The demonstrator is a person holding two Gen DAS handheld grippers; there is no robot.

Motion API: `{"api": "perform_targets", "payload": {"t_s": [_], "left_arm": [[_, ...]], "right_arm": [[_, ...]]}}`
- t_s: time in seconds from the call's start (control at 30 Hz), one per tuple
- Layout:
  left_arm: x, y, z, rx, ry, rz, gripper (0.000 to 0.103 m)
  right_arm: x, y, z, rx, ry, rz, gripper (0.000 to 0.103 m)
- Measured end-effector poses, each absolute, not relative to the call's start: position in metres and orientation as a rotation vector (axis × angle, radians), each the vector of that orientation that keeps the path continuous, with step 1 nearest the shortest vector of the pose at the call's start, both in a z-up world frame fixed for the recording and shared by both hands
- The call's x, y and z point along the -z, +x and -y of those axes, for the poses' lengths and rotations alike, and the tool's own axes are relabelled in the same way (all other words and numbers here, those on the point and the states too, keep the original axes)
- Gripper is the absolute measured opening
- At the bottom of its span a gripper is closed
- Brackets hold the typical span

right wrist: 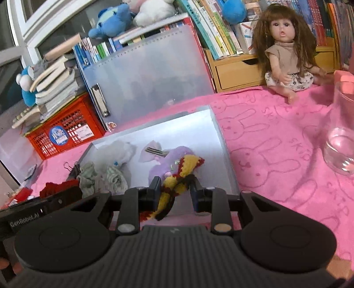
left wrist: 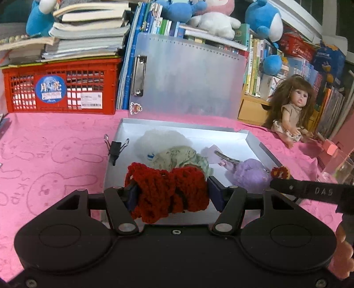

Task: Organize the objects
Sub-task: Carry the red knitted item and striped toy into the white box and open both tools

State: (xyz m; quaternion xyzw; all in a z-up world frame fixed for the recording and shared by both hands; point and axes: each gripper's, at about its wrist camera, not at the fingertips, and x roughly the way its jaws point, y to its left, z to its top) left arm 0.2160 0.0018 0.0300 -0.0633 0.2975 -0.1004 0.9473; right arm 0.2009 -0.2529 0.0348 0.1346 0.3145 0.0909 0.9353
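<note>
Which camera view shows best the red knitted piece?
The left wrist view: the red knitted piece fills the middle, clamped in the left gripper. The right wrist view shows only a dark red edge at the lower left, behind the other gripper's body.

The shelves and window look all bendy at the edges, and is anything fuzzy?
Left wrist view: fisheye bends the window frame; the red knit is sharp. Right wrist view: the window frame curves too; the glass looks slightly soft.

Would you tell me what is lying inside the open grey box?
Inside the grey box lie white fluff, green cloth, a purple plush and a metal clip. Whatever is beneath them is covered.
</note>
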Motion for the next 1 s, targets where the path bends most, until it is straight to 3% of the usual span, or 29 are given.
{"api": "perform_targets", "payload": {"t_s": [0.63, 0.73, 0.8, 0.9, 1.0], "left_arm": [[-0.013, 0.265, 0.015, 0.179, -0.114, -0.649, 0.061], [-0.015, 0.258, 0.015, 0.196, -0.095, -0.638, 0.066], [-0.018, 0.252, 0.016, 0.188, -0.062, -0.627, 0.069], [-0.024, 0.242, 0.015, 0.193, -0.039, -0.611, 0.080], [-0.031, 0.230, 0.010, 0.214, -0.042, -0.596, 0.083]], "right_arm": [[-0.027, 0.252, 0.237, -0.219, 0.289, -0.690, 0.031], [-0.028, 0.248, 0.238, -0.218, 0.280, -0.688, 0.038], [-0.029, 0.243, 0.239, -0.214, 0.256, -0.673, 0.060], [-0.035, 0.236, 0.243, -0.215, 0.262, -0.656, 0.065], [-0.042, 0.227, 0.249, -0.222, 0.275, -0.637, 0.069]]}}
